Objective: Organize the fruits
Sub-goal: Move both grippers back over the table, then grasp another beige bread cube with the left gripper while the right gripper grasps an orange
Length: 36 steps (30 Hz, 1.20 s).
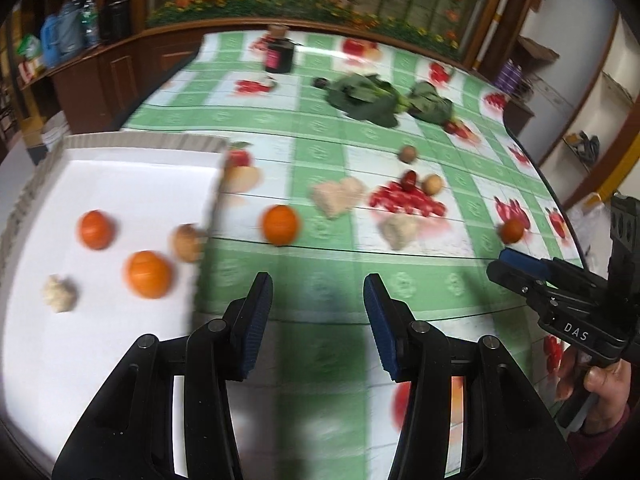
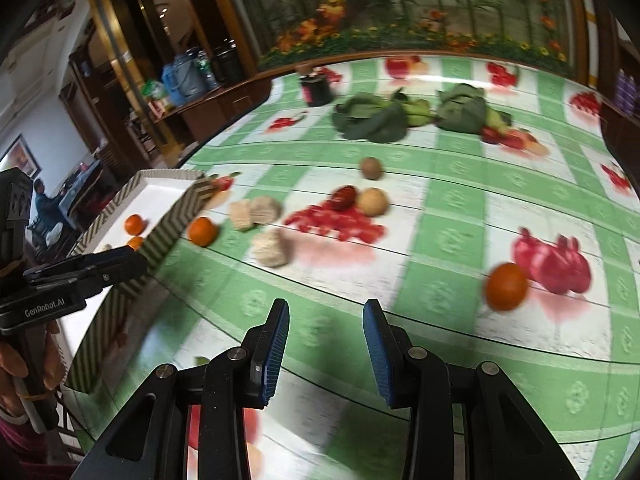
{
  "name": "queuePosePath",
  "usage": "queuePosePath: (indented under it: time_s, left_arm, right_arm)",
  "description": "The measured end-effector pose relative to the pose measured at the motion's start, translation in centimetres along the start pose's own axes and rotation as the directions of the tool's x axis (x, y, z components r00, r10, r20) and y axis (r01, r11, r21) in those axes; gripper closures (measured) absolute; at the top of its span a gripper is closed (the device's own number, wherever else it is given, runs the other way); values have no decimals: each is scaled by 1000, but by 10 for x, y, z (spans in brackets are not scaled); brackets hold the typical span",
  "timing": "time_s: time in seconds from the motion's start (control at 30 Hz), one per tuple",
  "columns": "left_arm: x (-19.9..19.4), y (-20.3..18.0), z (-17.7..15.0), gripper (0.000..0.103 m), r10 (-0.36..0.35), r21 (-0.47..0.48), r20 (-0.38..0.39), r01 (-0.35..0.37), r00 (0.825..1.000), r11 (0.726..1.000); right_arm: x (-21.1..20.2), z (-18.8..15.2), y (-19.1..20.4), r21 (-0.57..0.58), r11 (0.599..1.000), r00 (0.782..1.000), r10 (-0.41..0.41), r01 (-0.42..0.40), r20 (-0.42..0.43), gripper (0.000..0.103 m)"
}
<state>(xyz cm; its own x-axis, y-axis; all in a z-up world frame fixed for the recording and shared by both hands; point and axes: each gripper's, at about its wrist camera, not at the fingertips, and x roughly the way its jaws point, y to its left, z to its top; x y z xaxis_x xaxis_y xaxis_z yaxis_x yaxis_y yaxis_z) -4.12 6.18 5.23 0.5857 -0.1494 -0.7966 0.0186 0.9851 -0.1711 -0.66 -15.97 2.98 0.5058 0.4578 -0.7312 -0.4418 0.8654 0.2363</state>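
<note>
Both the left gripper and right gripper hang spread and empty between picks; likely next, through blur, the orange at two o'clock.

The bench wears a green and white checked cloth printed with red fruit. At its left edge sits a white tray with a striped rim. Just right of the tray lies an orange, and another orange rests well apart at the right. Between them lie pale knobbly lumps, a small red fruit touching a tan round one, and a brown fruit farther back. Leafy greens and a dark jar stand at the far side
</note>
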Motion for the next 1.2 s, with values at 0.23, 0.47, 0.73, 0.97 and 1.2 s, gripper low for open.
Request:
queuePosePath:
  time_s: [0.23, 0.47, 0.73, 0.97, 1.2]
  left_arm:
    - [26, -35, 13, 56, -34, 24, -28, 34, 999, 999]
    - [45, -51, 25, 56, -31, 18, -26, 31, 999, 999]
    - [66, -63, 33, 56, 2, 25, -41, -1, 999, 1000]
    - [81, -65, 32, 56, 28, 29, -56, -26, 998, 999]
    - [79, -60, 31, 76, 1, 56, -40, 2, 999, 998]
  right_arm:
    - [-22, -6, -40, 28, 998, 998, -62, 62, 30, 64]
    - [-27, -3, -82, 86, 986, 989, -146, 144, 26, 61]
    - [-4, 12, -94, 60, 987, 989, -145, 146, -14, 60]
    - [7, 12, -108, 108, 991, 997, -75, 74, 0, 70]
    - [7, 10, -104, 95, 993, 998, -68, 67, 12, 72]
